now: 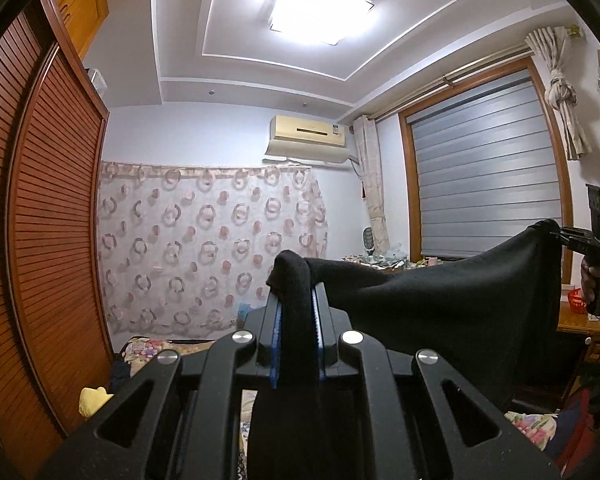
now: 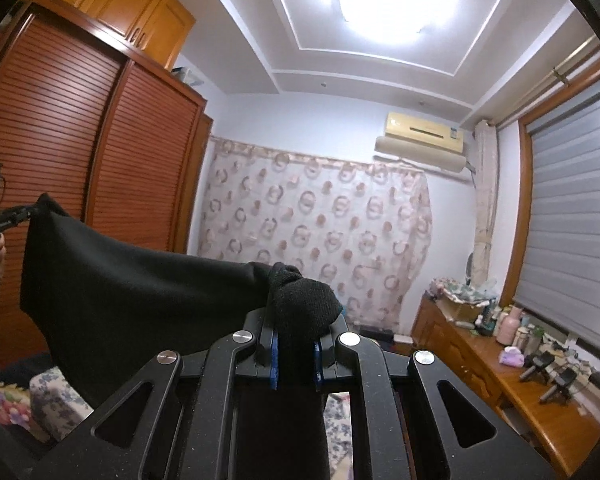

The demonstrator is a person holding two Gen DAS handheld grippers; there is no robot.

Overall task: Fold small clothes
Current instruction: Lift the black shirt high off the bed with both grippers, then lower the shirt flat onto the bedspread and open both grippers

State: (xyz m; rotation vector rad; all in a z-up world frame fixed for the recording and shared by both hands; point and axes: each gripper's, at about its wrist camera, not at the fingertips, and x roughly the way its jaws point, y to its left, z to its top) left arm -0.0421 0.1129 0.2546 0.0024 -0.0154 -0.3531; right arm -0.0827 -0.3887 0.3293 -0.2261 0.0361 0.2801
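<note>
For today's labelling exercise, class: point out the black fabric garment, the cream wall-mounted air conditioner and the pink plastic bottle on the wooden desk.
Black fabric garment (image 1: 440, 300): left wrist view, middle of the stretched cloth.
Cream wall-mounted air conditioner (image 1: 308, 131): left wrist view, front panel.
Pink plastic bottle (image 2: 509, 325): right wrist view, its body.

The black garment (image 1: 440, 304) is matt knitted cloth (slightly fuzzy), the wardrobe (image 2: 100, 152) glossy slatted wood.

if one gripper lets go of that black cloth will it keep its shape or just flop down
Probably flop. The black cloth sags between the left gripper and right gripper rather than spanning flat, so it looks limp. Its corner bunches over the fingers, suggesting soft, thick-ish knit. It seems light, held up by two pinched corners only.
</note>
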